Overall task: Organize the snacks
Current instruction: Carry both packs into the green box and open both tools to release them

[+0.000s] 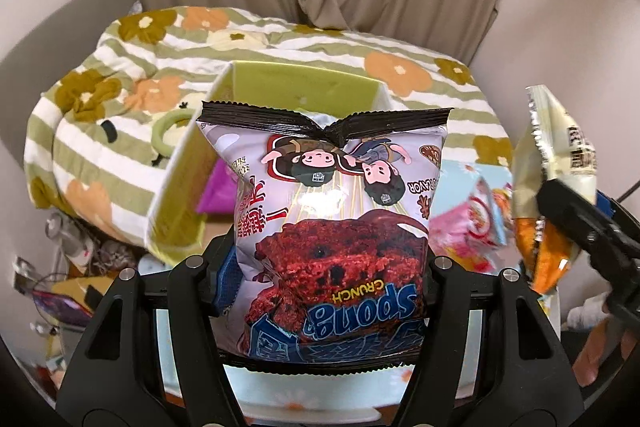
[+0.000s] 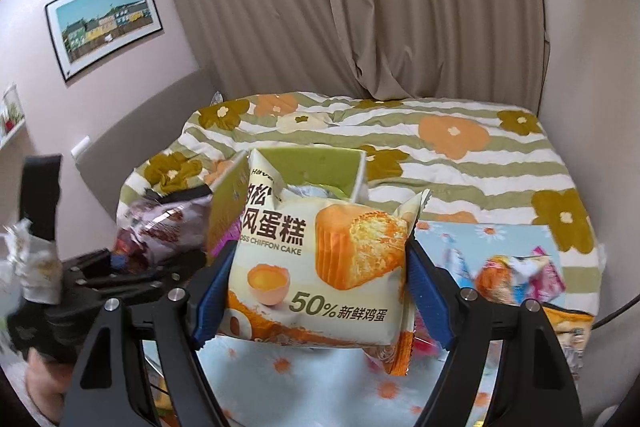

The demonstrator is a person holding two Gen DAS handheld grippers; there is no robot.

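Observation:
My left gripper (image 1: 328, 267) is shut on a pale lilac Sponge Crunch bag (image 1: 332, 227), held upside down with its black crimped edge on top. Behind the bag stands an open green box (image 1: 296, 87) with a purple packet (image 1: 216, 195) inside. My right gripper (image 2: 320, 287) is shut on a cream and orange chiffon cake packet (image 2: 320, 259), its blue pads pressing both sides. The green box (image 2: 308, 163) lies just beyond this packet. The right gripper (image 1: 580, 227) shows at the right of the left wrist view; the left gripper (image 2: 100, 275) sits at the left of the right wrist view.
Several loose pink and orange snack packets (image 2: 516, 267) lie on a light blue flowered sheet (image 2: 472, 231) to the right of the box. A green-striped flowered blanket (image 2: 460, 163) covers the bed behind. Beige curtains (image 2: 400, 7) hang at the back. Clutter lies on the floor at the left (image 1: 72, 251).

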